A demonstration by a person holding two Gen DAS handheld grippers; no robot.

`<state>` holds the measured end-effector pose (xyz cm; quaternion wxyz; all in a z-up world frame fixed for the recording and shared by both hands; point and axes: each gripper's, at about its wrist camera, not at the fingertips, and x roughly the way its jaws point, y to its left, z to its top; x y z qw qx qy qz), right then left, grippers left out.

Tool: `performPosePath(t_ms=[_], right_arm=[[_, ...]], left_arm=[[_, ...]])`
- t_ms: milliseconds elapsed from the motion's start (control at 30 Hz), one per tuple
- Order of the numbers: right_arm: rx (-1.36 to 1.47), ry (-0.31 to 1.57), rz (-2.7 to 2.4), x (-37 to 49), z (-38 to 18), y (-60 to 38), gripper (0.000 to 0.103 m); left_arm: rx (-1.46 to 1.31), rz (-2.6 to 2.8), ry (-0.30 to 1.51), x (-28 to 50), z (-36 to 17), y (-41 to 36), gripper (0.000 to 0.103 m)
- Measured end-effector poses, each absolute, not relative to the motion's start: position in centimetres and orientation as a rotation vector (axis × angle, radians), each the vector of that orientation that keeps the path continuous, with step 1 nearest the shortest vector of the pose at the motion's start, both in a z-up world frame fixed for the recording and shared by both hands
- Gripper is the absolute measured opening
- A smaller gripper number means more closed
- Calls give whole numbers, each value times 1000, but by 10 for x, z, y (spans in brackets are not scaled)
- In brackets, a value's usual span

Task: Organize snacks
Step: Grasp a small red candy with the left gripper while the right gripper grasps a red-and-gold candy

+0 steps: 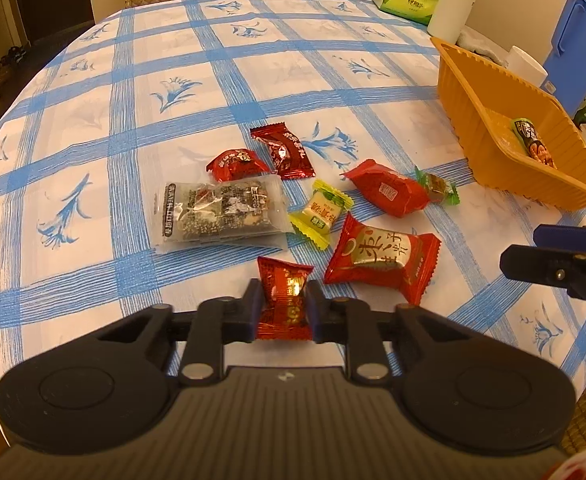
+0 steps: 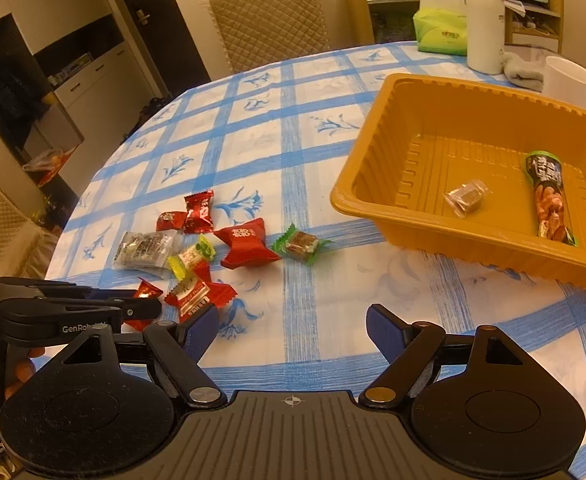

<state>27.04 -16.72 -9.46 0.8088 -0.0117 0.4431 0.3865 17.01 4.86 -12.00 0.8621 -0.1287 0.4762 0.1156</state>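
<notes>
Round table under a blue-checked floral cloth [image 1: 221, 80]; quilted chair [image 2: 269, 16] behind, tissue pack [image 2: 439, 34] and white flask [image 2: 483, 20] at far edge. Red candy [image 1: 284, 300] near table's front edge, long axis pointing away from camera, pinched in left gripper [image 1: 281, 304]. Right gripper [image 2: 293, 330] spread wide, holding nothing. Orange tray [image 2: 373, 196] holds 2 snacks.

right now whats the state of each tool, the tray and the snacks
left tool: shut on red candy
right tool: open, nothing in it
orange tray: upright, holds a small clear-wrapped candy and a long snack stick
snack pile: loose on the tablecloth, outside the tray
</notes>
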Motion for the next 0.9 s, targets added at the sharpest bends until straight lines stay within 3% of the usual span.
performPosePath(t_ms=[133,433,900], right_arm=[[-47,930,857,269,-93,-160,79],[-144,870,1003,264,-91,-130,63],[-424,801,1219,252,-111,-64,54]], left_arm=[[-274,250,991,165,-118,50,19],[-309,322,963,143,-104,66,19],[-358,442,934,102,-94,92,19]])
